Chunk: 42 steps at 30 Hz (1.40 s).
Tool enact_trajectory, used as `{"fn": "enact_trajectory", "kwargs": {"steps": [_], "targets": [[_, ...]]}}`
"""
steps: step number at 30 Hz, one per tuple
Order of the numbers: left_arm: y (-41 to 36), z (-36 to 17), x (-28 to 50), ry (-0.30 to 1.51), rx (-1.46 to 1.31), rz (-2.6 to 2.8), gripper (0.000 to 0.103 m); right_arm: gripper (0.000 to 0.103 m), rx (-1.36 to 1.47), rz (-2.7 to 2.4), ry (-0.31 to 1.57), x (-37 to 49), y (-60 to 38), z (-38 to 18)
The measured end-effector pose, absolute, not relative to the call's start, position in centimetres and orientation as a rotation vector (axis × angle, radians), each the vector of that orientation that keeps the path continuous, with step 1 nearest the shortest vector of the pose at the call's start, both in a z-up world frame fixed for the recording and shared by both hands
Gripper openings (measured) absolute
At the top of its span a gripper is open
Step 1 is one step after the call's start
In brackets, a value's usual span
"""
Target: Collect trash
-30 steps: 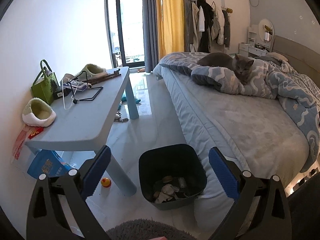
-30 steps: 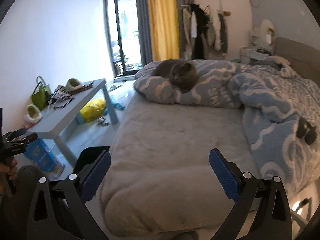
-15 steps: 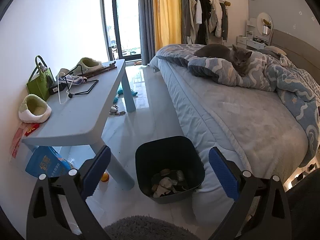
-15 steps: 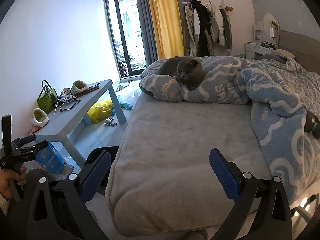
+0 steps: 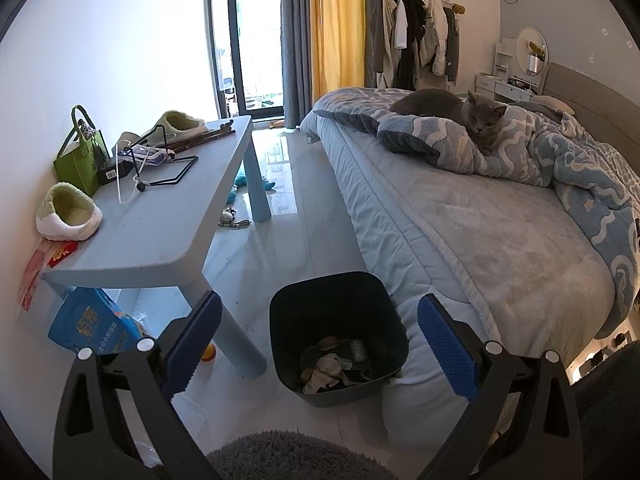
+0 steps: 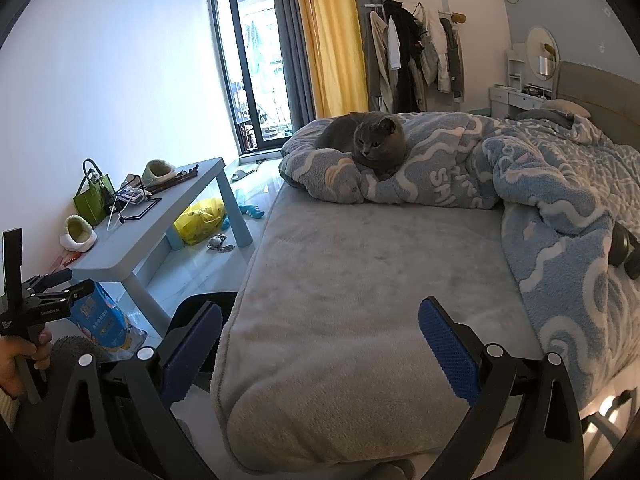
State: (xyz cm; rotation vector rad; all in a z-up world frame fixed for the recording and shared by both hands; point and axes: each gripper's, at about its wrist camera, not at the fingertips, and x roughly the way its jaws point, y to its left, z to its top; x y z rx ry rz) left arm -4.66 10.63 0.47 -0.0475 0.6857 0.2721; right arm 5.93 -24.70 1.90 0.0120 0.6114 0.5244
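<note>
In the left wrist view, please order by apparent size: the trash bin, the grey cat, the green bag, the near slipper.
1. trash bin, though nearest the camera
2. grey cat
3. green bag and near slipper look alike; unranked.

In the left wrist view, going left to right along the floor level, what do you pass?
Blue package → small orange ball → table leg → dark trash bin → corner of the bed.
</note>
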Motion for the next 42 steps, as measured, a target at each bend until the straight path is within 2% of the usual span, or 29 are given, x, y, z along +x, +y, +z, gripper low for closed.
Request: {"fn": "enact_trajectory", "kwargs": {"steps": [42], "targets": [[10.79, 0.46, -4.65, 0.688, -0.046, 0.272, 0.100, 0.100, 0.009, 0.521, 0.614, 5.72, -24.61, 1.80]]}}
